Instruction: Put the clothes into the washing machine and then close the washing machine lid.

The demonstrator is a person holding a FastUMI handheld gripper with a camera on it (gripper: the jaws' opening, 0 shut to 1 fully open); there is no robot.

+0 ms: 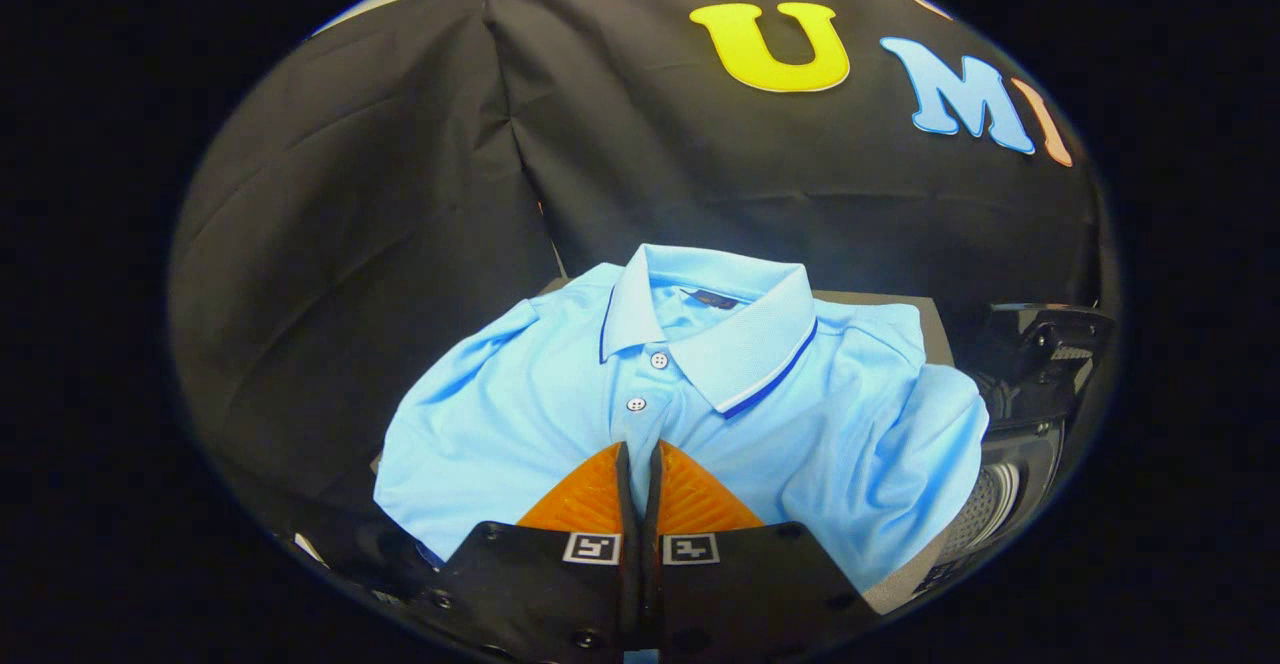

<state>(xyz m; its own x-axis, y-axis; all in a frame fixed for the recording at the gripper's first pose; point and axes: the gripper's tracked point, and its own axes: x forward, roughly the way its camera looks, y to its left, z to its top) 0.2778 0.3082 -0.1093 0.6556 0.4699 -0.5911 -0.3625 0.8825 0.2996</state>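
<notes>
Nearest: gripper [640, 454] with fingers [590, 499] closed together, almost no gap, tips resting over lower placket of light-blue short-sleeved knit polo shirt with dark-piped collar [560, 414]. Cannot tell whether a pinch of fabric is trapped between them; no visible fold rising in the slit, so probably clenched on nothing.

Shirt lying front-up, folded, spread flat on dark bench [925, 329], just ahead of and under fingers. Two white buttons just beyond the tips, collar further on, sleeves tucked to either side.

Handling, judged: light, soft, limp, zero stiffness. Will drape and unfold once lifted, sleeves trailing. Piqué knit not slippery, decent friction on pads. Nothing fragile except buttons; avoid clamping on those.

Grasp point, judged: bunch up a thick fold near the middle of the chest or at the placket below the buttons, several layers at once. Collar edge also usable, stiffest part, but leaves a long hanging tail. Single-layer pinch likely to slip or drag only the top layer.

Right of shirt, beside the bench edge: glossy black washing machine with perforated metal drum [985, 504], partly seen; what looks like its lid [1040, 344] raised, opening appears accessible.

Beyond: black cloth booth wall [400, 194].
</notes>
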